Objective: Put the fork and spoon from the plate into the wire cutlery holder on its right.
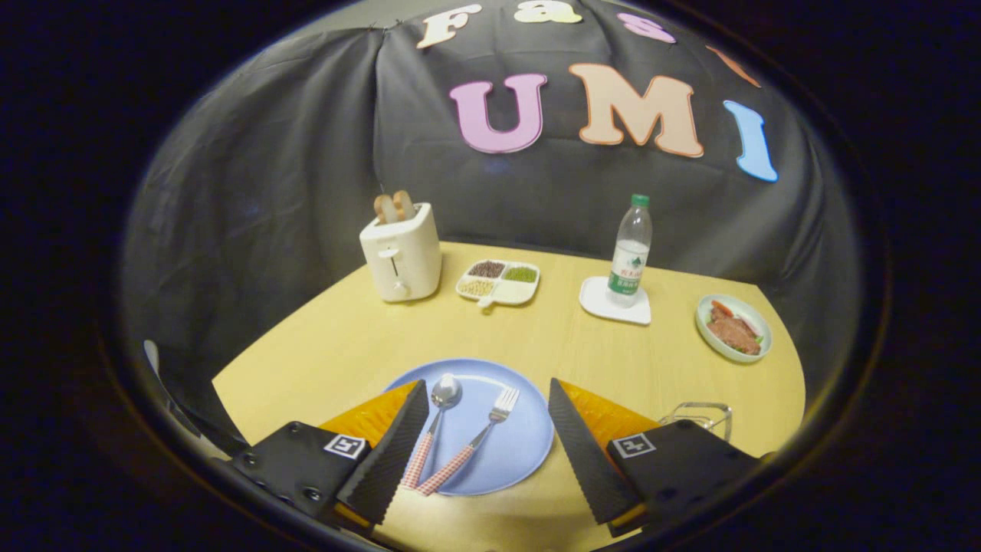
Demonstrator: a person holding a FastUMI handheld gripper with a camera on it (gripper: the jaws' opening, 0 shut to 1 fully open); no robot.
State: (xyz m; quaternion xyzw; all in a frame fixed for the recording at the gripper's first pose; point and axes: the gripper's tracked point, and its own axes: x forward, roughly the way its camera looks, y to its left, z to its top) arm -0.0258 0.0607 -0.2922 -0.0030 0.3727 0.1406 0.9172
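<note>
Claw [487,429] is held apart above blue plate [529,445]; spoon [438,418] and fork [483,437] are seen between fingers; wire holder [701,414] apparently partly hidden behind right finger.

Your claw [487,429], its fingers spread wide, hides most of the wire cutlery holder [701,418] behind the right finger, while the left finger covers the blue plate's [513,445] near-left rim.

light: dim, warm, soft, from overhead
brightest: pale yellow wooden table [552,337]
shadows: faint, short, beside the white plastic toaster [401,257]
glare: small highlight on the round blue plate [529,441]
distortion: strong fisheye bending of the table rim
focus: slightly soft throughout
</note>
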